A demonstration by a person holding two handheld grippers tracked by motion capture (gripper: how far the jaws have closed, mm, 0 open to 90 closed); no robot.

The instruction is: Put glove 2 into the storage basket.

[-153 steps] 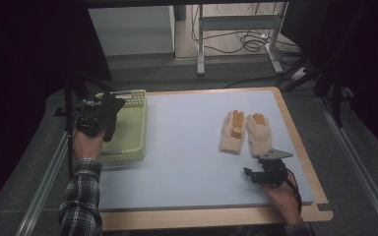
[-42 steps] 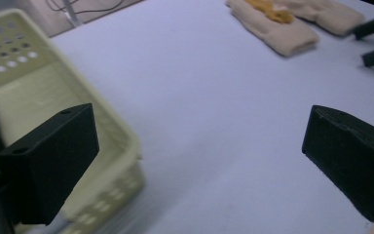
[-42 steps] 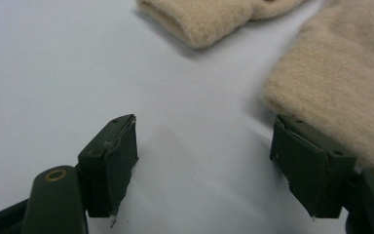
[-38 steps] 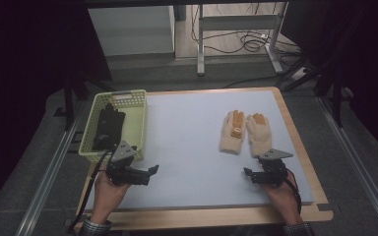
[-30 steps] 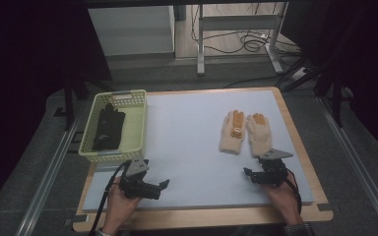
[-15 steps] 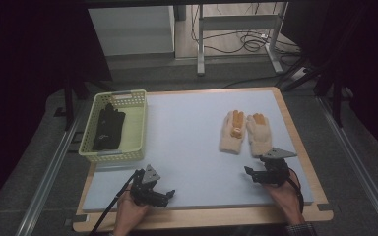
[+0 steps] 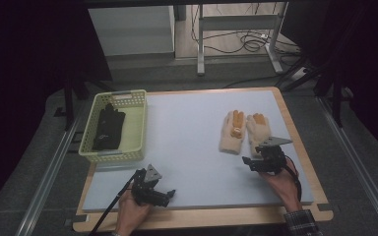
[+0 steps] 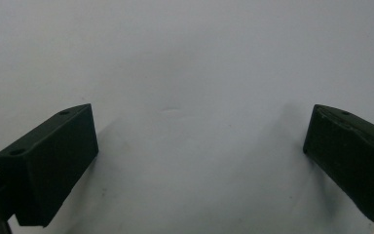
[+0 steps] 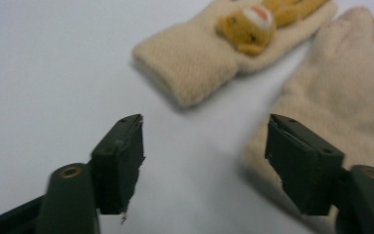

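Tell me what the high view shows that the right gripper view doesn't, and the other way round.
High view alone: the yellow basket holding a black glove, and the left claw near the table's front edge. Right gripper view alone: the bear face sewn on one cream glove, seen close. Both share the two cream gloves, the pale tabletop and the right claw, jaws apart beside the nearer glove's cuff, nothing between them.
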